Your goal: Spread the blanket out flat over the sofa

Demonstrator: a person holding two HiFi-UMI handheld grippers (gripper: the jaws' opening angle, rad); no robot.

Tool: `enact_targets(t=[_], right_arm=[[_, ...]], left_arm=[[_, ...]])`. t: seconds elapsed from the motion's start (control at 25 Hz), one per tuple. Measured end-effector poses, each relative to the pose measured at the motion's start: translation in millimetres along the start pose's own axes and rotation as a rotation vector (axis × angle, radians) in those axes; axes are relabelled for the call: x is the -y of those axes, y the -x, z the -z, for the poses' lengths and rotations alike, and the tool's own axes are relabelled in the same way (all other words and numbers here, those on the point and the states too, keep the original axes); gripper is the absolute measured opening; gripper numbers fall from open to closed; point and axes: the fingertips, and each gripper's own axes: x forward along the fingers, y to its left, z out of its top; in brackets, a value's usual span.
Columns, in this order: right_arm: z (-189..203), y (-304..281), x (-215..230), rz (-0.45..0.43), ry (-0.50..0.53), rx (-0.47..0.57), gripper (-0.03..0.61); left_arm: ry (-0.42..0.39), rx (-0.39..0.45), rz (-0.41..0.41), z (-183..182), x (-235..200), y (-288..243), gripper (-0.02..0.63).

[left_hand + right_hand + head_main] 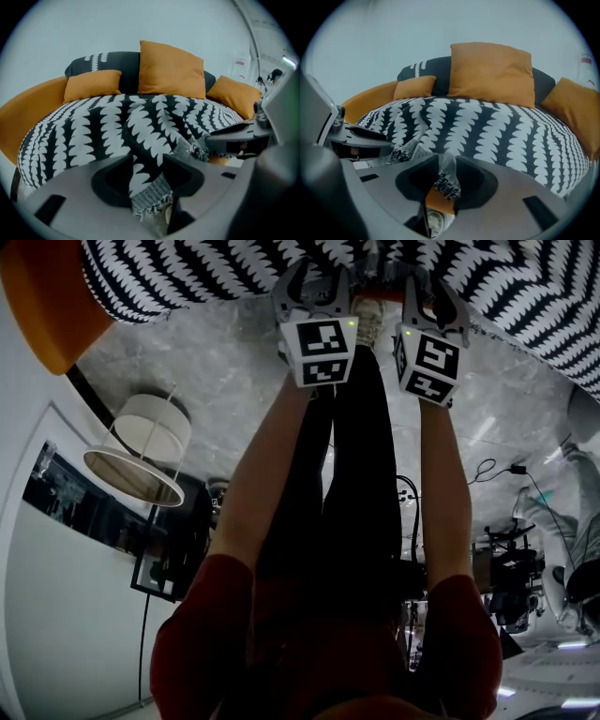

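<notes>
Blanket [117, 126]: black with white leaf-like stripes; it lies over the seat of the sofa [28, 110] and covers most of it.
Blanket surface: not flat. A raised fold runs from the middle down to the front edge, and there are smaller wrinkles beside it.
Blanket front edge: fringed and bunched where the two claws meet it. In the head view it hangs at the top of the frame, above the floor.
Left claw [147, 171]: jaws spread. A strip of blanket with its fringe hangs in the gap, and neither pad presses on it.
Right claw [445, 176]: jaws spread. A narrow tuft of the fringed edge sits loose between them, with the orange sofa edge showing below it.
Claws, relative: close side by side at the front edge, each visible in the other's view.
Sofa: round, orange, with a low curved back that shows to the left of the blanket.
Cushions: three orange ones stand along the back. The large one [171, 70] is in the middle, with a smaller one [91, 84] to its left and another [234, 91] to its right.
Dark cushion [101, 61]: behind the orange ones, with the same leaf print.
Person: bare forearms [262, 465] with red sleeves, dark trousers, and a shoe [368, 322] between the claws.
Floor [216, 371]: pale and marbled.
Lamp [141, 451]: white drum shade, well to the left of the person.
</notes>
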Motion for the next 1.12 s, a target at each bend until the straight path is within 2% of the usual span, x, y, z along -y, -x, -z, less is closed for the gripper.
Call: enact_targets(t=[0.24,0.4,0.56,0.72,0.96,1.12], right_arm=[[18,-24,3,0.014,-0.055,-0.026,0.093],[16,-17,5,0.033,-0.046,-0.017,0.047],[14,-5,8,0.042,-0.042,-0.01,0.032],[17,0,12,0.051,-0.036,-0.005,0.031],[4,53,30,0.07,-0.029,-0.011,0.029],[32,40,17,0.062,-0.038,-0.031,0.026]], left_arm=[[-0.01,0.007,-0.009,12,-9,-19,0.181],[0.006,0.001,-0.021,13,-11,-13,0.115],[0.002,0.005,-0.05,12,-11,0,0.058],[0.004,0.01,-0.059,13,-11,7,0.052],[-0.015,0.029,-0.047,-14,12,45,0.051],[-0.033,0.003,-0.052,15,-1,33,0.041]])
